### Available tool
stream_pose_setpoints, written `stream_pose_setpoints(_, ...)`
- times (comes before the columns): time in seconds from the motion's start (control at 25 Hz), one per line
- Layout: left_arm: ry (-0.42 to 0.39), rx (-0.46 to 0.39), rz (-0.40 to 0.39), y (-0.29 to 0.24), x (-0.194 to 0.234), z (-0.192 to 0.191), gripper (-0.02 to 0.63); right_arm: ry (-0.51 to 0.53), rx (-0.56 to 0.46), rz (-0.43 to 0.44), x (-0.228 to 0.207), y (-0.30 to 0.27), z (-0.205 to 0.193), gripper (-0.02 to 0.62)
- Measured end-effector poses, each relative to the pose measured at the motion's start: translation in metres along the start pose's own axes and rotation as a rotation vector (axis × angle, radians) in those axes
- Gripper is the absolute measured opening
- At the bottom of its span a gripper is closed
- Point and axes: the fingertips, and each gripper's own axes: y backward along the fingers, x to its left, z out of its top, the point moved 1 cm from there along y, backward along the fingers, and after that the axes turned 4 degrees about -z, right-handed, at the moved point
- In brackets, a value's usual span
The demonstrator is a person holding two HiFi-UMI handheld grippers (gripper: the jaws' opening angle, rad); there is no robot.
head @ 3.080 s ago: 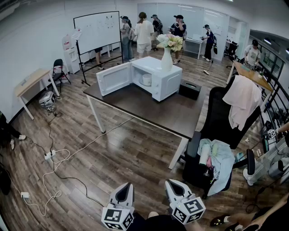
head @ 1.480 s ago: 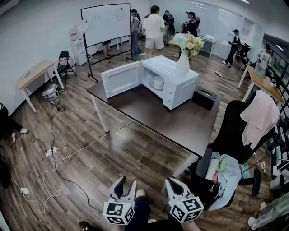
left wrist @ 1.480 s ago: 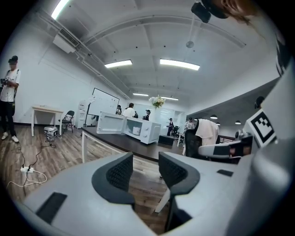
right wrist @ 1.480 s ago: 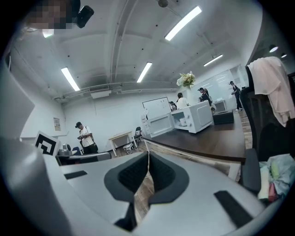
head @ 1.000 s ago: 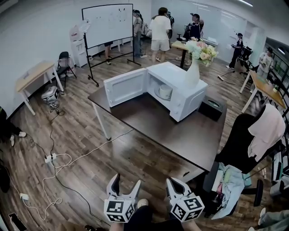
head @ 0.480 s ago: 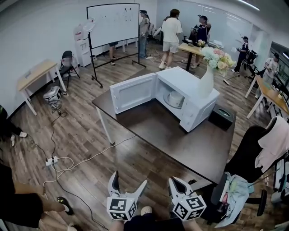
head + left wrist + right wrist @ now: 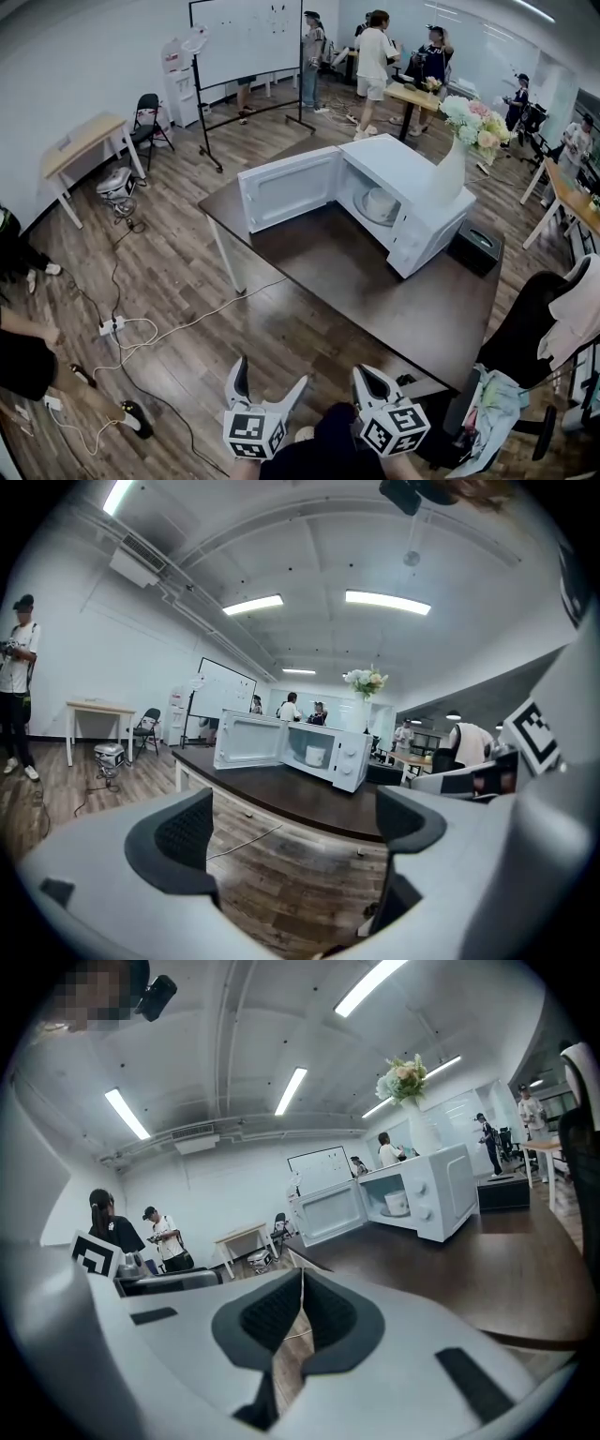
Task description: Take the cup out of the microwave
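Note:
A white microwave (image 7: 427,211) stands on the dark brown table (image 7: 375,291) with its door (image 7: 286,187) swung open to the left. Inside sits a white cup (image 7: 380,202), also seen in the left gripper view (image 7: 315,756) and the right gripper view (image 7: 397,1203). Both grippers hang low at the near edge, well short of the table. My left gripper (image 7: 270,377) is open; its jaws have just been opening and nothing is between its fingers (image 7: 183,832). My right gripper (image 7: 370,380) is shut and empty, its pads (image 7: 281,1321) pressed together.
A white vase of flowers (image 7: 455,164) stands on the microwave, a black box (image 7: 478,246) beside it. White cables and a power strip (image 7: 112,326) lie on the wooden floor at left. A black chair with clothes (image 7: 553,323) stands right. Several people stand near a whiteboard (image 7: 248,37).
The table and microwave have come closer and shifted right in the head view. The left gripper's jaws have spread from shut to wide apart. The right gripper stays shut.

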Motion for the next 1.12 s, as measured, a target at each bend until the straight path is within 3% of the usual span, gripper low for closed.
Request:
stream_pose_setpoints(0.28,0.029,-0.022,0.046,-0.003,0.014,-0.001,0.515,-0.01,0.019,0.037,0.001,-0.015,-0.003,-0.005)
stream_pose_setpoints(0.56,0.029,-0.017,0.029,-0.034,0.021,0.004,0.515,-0.015,0.018,0.042,-0.011,-0.041,0.009,-0.005)
stream_pose_setpoints(1.12,0.04,-0.035,0.022,-0.149,0.071,0.052,0.515,-0.001,0.031,0.037,-0.05,-0.151,0.064,-0.005)
